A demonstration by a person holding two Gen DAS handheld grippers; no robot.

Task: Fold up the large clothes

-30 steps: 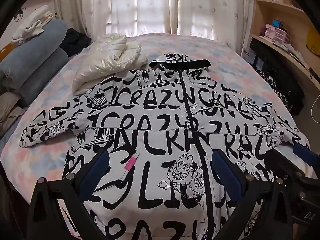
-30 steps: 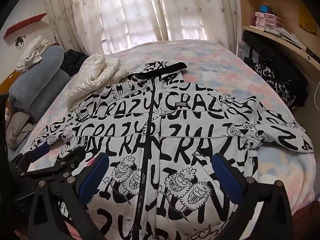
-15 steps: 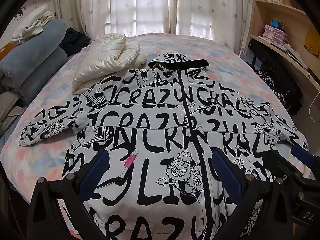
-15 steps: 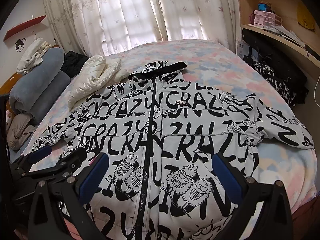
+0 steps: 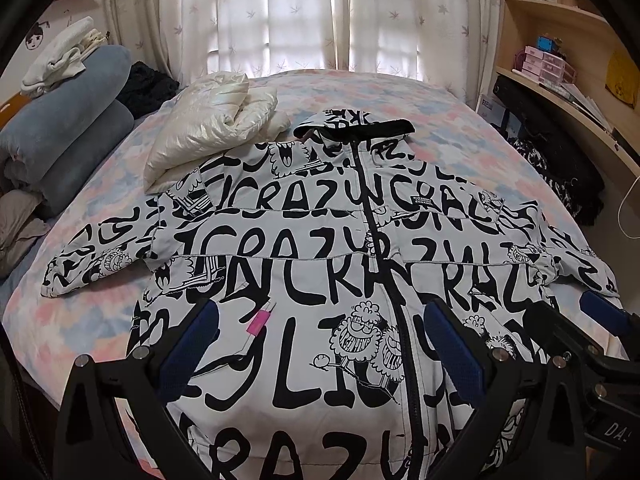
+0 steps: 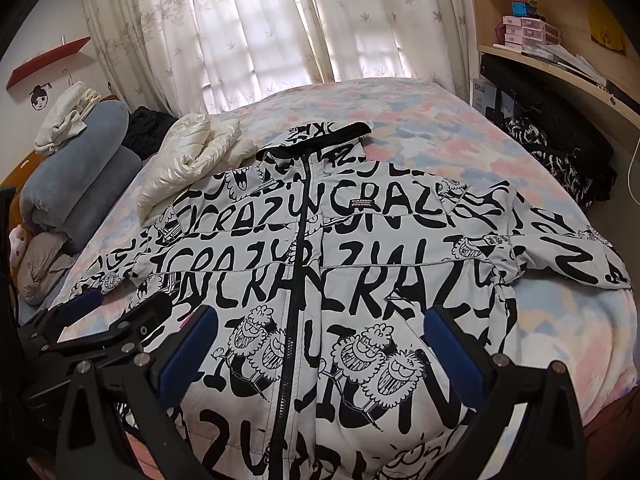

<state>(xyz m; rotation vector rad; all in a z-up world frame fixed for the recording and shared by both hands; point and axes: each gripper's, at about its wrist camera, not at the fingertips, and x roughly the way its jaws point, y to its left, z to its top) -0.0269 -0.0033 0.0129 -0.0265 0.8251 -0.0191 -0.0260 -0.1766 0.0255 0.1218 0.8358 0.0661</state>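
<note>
So, the white zip-up jacket covered in black lettering and cartoon faces (image 5: 320,248) lies flat, front up, sleeves spread, on the pastel pink-and-blue bed (image 5: 460,120). Left gripper (image 5: 320,344) and right gripper (image 6: 320,344) hover above its hem, both spread wide, gripping nothing. A cream puffer jacket (image 5: 212,128) sits just beside the collar.

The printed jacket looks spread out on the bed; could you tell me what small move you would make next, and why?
Probably bring the left gripper across to the jacket's left sleeve and close on its cuff, ready to fold it over the body. The printed jacket lies flat, zipped, with both sleeves spread out, and both grippers hover open over the hem, the right gripper holding nothing either.
</note>
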